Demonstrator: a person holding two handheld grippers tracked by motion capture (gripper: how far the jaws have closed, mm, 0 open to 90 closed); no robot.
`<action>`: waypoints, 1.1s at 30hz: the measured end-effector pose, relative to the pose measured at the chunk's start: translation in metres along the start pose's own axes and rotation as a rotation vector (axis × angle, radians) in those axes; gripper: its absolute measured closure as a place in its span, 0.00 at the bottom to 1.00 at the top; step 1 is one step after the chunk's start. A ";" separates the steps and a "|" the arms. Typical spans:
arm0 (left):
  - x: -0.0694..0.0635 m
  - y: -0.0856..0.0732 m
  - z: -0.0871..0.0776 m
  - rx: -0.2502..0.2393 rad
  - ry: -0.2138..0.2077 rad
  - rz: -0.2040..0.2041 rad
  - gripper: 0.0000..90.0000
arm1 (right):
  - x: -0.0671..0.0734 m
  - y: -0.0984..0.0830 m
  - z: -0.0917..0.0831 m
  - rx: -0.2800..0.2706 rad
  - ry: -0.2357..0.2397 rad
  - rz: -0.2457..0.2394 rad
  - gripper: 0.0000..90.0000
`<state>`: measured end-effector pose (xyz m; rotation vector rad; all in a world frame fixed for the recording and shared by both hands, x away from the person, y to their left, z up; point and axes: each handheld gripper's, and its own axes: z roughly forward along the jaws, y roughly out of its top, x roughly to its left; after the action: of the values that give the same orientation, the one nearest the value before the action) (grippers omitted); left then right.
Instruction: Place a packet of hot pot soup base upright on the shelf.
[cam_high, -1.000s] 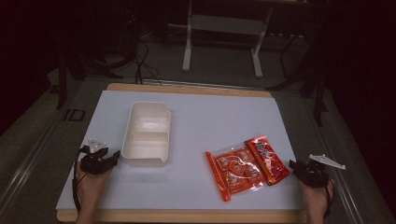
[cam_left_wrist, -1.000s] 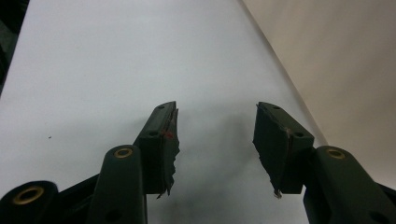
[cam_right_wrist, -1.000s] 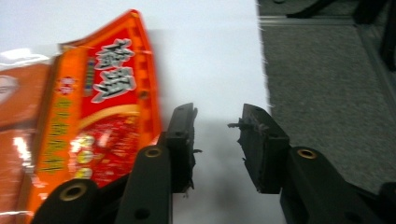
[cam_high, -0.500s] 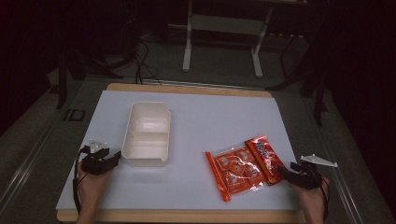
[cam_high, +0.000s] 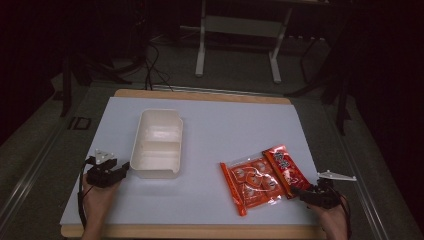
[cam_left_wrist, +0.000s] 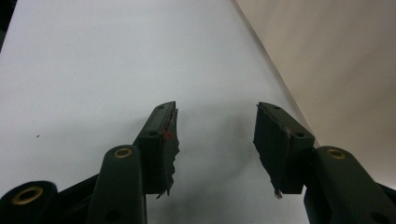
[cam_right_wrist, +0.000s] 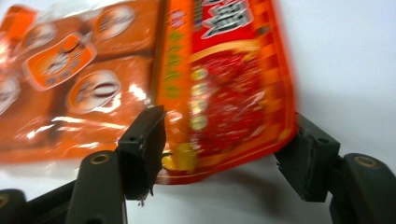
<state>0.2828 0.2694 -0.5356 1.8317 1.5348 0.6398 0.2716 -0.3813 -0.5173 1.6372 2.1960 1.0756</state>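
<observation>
A red snack packet (cam_high: 285, 167) lies at the table's front right, overlapping a larger clear pack of orange sachets (cam_high: 250, 182). My right gripper (cam_high: 301, 192) is at the red packet's near end. In the right gripper view its jaws (cam_right_wrist: 229, 114) straddle that end of the red packet (cam_right_wrist: 233, 70). They have just been closing a little, and I see no squeeze on the wrapper. A white two-compartment container (cam_high: 156, 142) stands at the left. My left gripper (cam_high: 122, 171) rests beside its near corner, open (cam_left_wrist: 217, 107) and holding nothing.
The pale blue tabletop (cam_high: 240, 125) has a wooden rim along its front and back. The container's wall (cam_left_wrist: 350, 70) rises to the right of the left jaws. The orange sachet pack (cam_right_wrist: 70, 70) lies left of the right jaws. Stand legs and cables are on the dark floor behind.
My right gripper has edged left, up to the red packet's near end. The left gripper, the container and the packs have stayed in place.
</observation>
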 end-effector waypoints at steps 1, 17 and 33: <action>0.000 0.000 0.000 0.000 0.000 -0.002 0.55 | 0.002 0.000 0.002 0.013 0.009 -0.002 0.43; -0.001 0.000 0.002 0.008 -0.001 0.004 0.55 | 0.018 0.010 0.028 0.059 0.206 0.078 0.53; -0.001 -0.001 0.002 0.008 0.000 0.001 0.55 | 0.028 0.028 0.013 -0.003 0.164 0.058 1.00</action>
<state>0.2832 0.2685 -0.5374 1.8384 1.5387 0.6348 0.2897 -0.3467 -0.5013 1.6759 2.2574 1.2698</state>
